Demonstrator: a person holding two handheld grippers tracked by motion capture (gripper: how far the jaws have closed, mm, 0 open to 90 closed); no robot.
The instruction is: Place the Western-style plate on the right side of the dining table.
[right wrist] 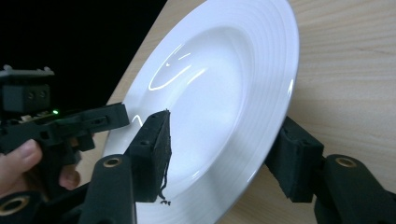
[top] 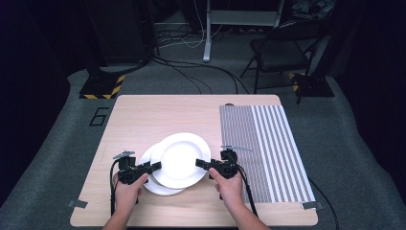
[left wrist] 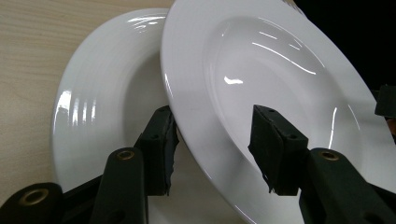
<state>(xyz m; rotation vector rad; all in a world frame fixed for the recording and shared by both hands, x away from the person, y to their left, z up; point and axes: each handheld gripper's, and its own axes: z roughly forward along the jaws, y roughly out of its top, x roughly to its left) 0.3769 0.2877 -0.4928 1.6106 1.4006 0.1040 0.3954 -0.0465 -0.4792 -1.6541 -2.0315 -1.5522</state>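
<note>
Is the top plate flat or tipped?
Tipped: top plate slants over the lower plate, its rim between the jaws of both the left gripper and right gripper.

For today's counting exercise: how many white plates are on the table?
2. The upper plate sits between both grippers, its rim between each one's jaws. The lower plate lies flat beneath it, peeking out toward the left gripper. More could be hidden underneath.

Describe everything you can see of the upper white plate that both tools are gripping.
The upper white plate is round, glossy, ceramic-looking, with a wide rim and shallow well, empty and clean. It overlaps a second white plate lying on the wooden table. The left tool straddles its rim on one side, the right tool on the opposite side. It looks tilted.
</note>
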